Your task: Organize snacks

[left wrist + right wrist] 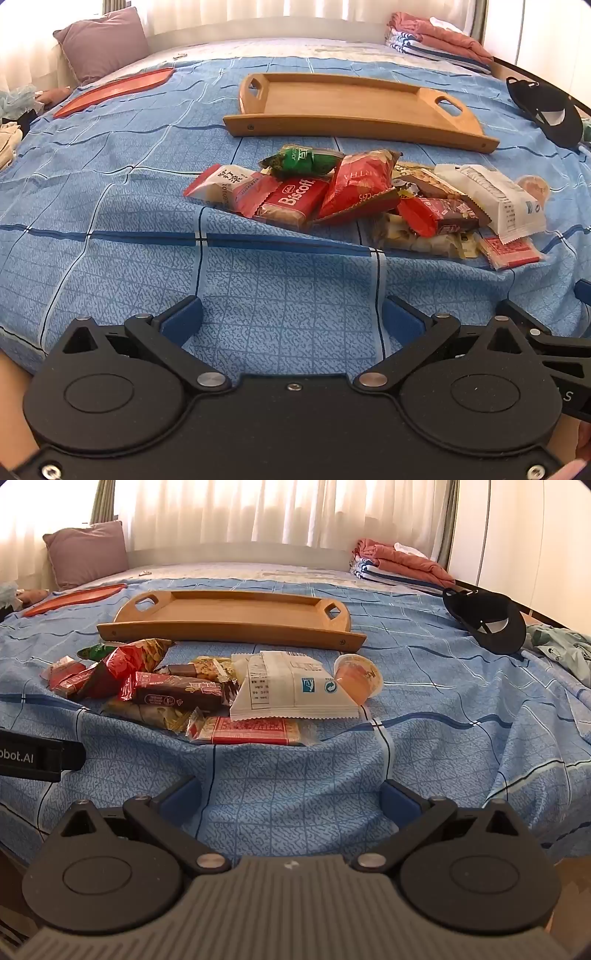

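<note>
Two claws: both are seen low over the near edge of the bed, pointed down toward the snacks.
Left claw [291, 325]: the jaws are spread as wide as they go; nothing is held and only bedspread is seen between the blue pads.
Right claw [290, 805]: likewise spread fully wide and empty; bedspread alone is seen between its pads.
Bedspread [110, 206]: blue with a grid pattern, creased around the snacks.
Snacks [362, 199]: a loose heap is laid on the bedspread, between the claws and the tray, touching neither.
Biscoff pack [295, 201]: red, lying at the left part of the heap, partly overlapped by a red bag [360, 181].
Green pack [301, 160]: found at the far side of the heap, nearest the tray.
White pack [291, 686]: the largest wrapper, propped on the right part of the heap, above a flat red-and-clear pack [251, 731].
Brown bar [177, 696]: placed just left of the white pack.
Jelly cup [360, 677]: tipped on its side, touching the white pack's right edge.
Tray [354, 107]: wooden, with two cut-out handles, empty, set just beyond the heap.
Red tray [114, 90]: seen well apart, at the far left.
Cap [487, 620]: black, lying at the right of the bed.
Pillow [86, 552]: mauve, propped at the far left corner.
Folded laundry [399, 566]: stacked at the far right corner.
</note>
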A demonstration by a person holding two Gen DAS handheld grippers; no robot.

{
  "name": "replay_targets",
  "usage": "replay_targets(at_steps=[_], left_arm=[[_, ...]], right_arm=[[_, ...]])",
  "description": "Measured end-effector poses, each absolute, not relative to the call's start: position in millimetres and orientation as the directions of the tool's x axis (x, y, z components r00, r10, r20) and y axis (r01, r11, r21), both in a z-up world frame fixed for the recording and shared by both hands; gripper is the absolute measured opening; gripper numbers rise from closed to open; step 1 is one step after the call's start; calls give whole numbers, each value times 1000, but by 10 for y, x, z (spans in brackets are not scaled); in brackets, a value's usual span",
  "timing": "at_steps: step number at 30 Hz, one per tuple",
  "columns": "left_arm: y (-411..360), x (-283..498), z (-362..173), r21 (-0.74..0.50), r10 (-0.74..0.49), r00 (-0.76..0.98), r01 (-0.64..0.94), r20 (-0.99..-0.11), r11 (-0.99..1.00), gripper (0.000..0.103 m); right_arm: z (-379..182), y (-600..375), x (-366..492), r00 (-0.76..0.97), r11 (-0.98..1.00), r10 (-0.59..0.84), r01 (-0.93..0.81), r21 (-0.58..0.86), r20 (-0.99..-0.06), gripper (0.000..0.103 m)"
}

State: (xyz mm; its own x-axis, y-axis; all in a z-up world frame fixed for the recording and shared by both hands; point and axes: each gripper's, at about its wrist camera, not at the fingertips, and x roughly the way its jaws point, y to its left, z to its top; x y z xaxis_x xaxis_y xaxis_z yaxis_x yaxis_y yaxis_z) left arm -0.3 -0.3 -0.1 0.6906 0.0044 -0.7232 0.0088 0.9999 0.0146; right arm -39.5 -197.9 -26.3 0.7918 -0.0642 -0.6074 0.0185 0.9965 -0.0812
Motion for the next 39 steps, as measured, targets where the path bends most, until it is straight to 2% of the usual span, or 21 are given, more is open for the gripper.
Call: replay_targets(at_steps=[39], left_arm=[[-3, -1, -3, 13, 4, 686, 9, -728, 1000, 103]], right_arm=[[-257, -1970, -399, 792, 996, -71, 19, -92, -606, 103]])
